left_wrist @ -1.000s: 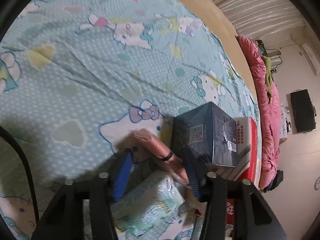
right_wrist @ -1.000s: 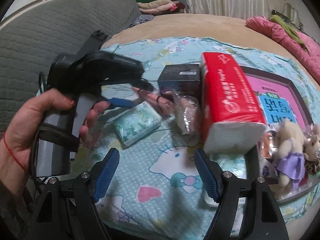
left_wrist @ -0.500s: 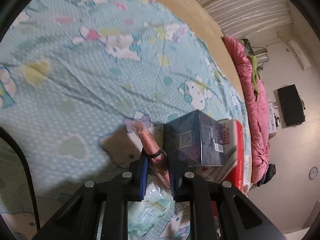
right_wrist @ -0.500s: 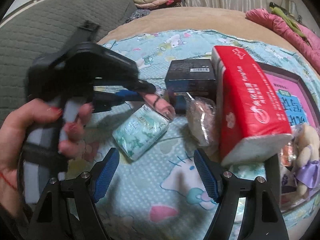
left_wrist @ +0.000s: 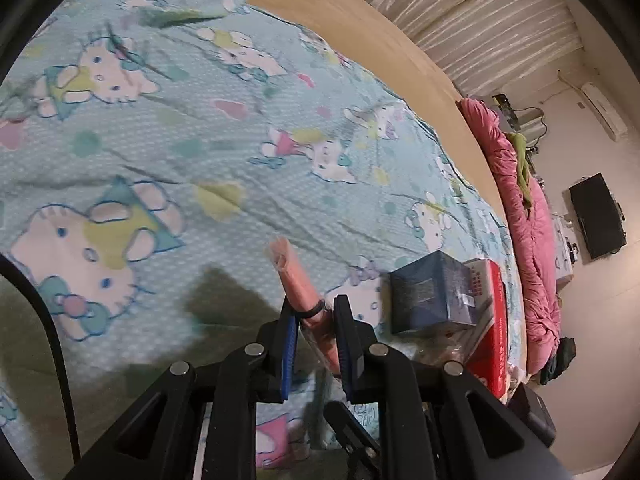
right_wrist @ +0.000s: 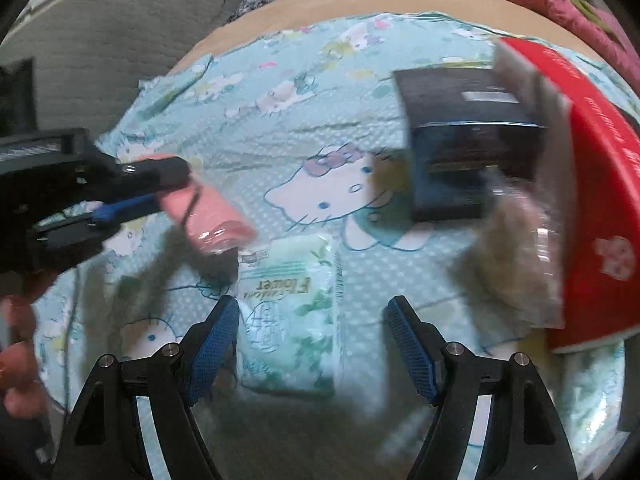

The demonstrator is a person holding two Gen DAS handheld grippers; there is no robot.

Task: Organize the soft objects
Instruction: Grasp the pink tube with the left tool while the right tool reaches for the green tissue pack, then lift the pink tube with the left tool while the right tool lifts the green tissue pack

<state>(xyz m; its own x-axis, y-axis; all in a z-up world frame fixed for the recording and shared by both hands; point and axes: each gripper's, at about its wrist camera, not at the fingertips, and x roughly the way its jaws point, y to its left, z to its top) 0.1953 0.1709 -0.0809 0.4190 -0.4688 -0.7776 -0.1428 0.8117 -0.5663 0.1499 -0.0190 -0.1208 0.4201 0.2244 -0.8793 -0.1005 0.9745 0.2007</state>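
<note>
Bedding printed with cartoon cats (left_wrist: 168, 128) is seen spread over a tan mattress (left_wrist: 384, 52), where soft goods are being sorted. A pink roll in clear wrap (left_wrist: 298, 284), bound by a dark band, is clamped near its middle by the left gripper (left_wrist: 314, 320), whose jaws have just been closing and are now pressed against the roll; it is held clear of the sheet, its shadow cast below. In the right wrist view the same roll (right_wrist: 208, 216) is seen carried at the left, above and just beside a green-and-white tissue pack (right_wrist: 292, 312) that lies flat on the sheet. The right gripper (right_wrist: 312, 344) is held wide and empty, the pack's near end lying between its fingers without being pressed.

A slip is judged possible: the wrap looks slick and the roll is gripped across a narrow part, so a tilt or quick swing could let it slide out. The tissue pack, being soft, could buckle or be pushed along the sheet if closed on off-centre.

A dark box (right_wrist: 468, 136), a red tissue pack (right_wrist: 592, 184) and a crinkled clear bag (right_wrist: 520, 256) are crowded at the right. A pink quilt (left_wrist: 528, 248), striped curtains (left_wrist: 480, 20) and a wall-mounted black screen (left_wrist: 596, 216) are seen beyond; a grey quilted cover (right_wrist: 100, 40) is seen behind the bed.
</note>
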